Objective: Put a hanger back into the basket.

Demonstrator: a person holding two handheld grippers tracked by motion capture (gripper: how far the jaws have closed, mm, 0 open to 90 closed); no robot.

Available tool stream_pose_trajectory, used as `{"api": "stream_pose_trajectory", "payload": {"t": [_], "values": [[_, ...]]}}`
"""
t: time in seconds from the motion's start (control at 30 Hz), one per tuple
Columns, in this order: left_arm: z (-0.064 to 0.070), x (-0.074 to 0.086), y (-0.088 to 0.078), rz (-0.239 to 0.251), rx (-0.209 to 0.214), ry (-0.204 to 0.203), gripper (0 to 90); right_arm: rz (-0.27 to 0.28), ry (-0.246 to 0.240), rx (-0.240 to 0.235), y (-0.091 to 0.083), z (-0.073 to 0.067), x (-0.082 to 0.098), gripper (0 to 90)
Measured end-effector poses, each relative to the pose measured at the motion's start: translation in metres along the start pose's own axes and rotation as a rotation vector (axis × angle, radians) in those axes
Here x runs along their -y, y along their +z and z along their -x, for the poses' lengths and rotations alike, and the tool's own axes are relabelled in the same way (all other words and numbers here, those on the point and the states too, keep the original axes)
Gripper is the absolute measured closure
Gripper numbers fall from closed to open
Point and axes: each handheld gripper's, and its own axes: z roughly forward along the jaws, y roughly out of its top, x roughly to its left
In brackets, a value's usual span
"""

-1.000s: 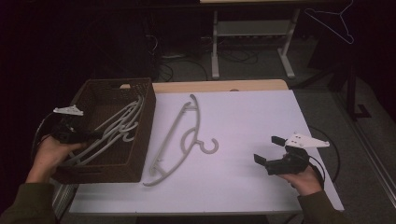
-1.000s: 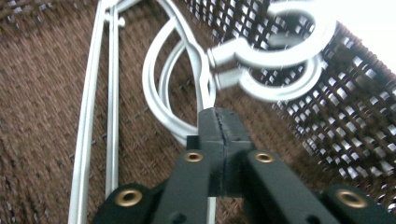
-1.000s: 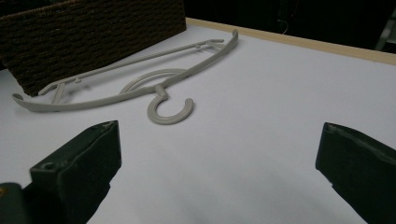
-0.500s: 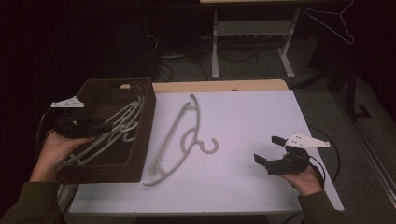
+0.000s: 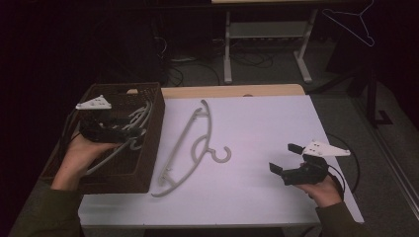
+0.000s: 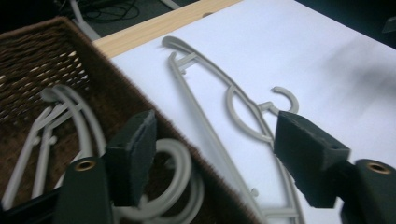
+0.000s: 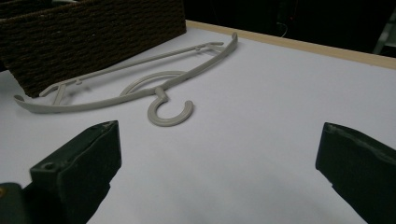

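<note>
A grey plastic hanger (image 5: 192,148) lies flat on the white table, hook toward the right. A brown wicker basket (image 5: 153,123) at the table's left holds several more grey hangers (image 5: 141,114). My left gripper (image 5: 129,134) hovers over the basket, pointing right. Its jaws have just been opening, and in the left gripper view (image 6: 215,135) nothing is between them, with the basket rim (image 6: 140,100) and the table hanger (image 6: 210,93) below. My right gripper (image 5: 285,158) rests low at the table's right front, open and empty (image 7: 219,140), facing the hanger (image 7: 140,88) and basket (image 7: 93,32).
The white table (image 5: 276,118) has a wooden strip along its far edge. Behind it stand a metal rack's legs (image 5: 228,54) and floor cables. A thin wire hanger (image 5: 353,22) hangs at the top right. A cable trails from each gripper.
My left gripper has lifted and moved right over the basket, and its jaws have spread apart, letting go of a hanger in the basket. The right gripper has stayed still.
</note>
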Motion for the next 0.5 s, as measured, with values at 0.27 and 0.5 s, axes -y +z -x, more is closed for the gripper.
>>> {"api": "stream_pose_trajectory", "payload": {"t": [0.27,0.5], "values": [[0.015,-0.01,0.011,0.012,0.033,0.028,26.8,-0.001,0.001,-0.001,0.0,0.0,0.0,0.0],[0.027,-0.013,0.016,0.026,0.059,0.04,24.7,-0.003,0.003,-0.002,0.0,0.0,0.001,0.0]]}}
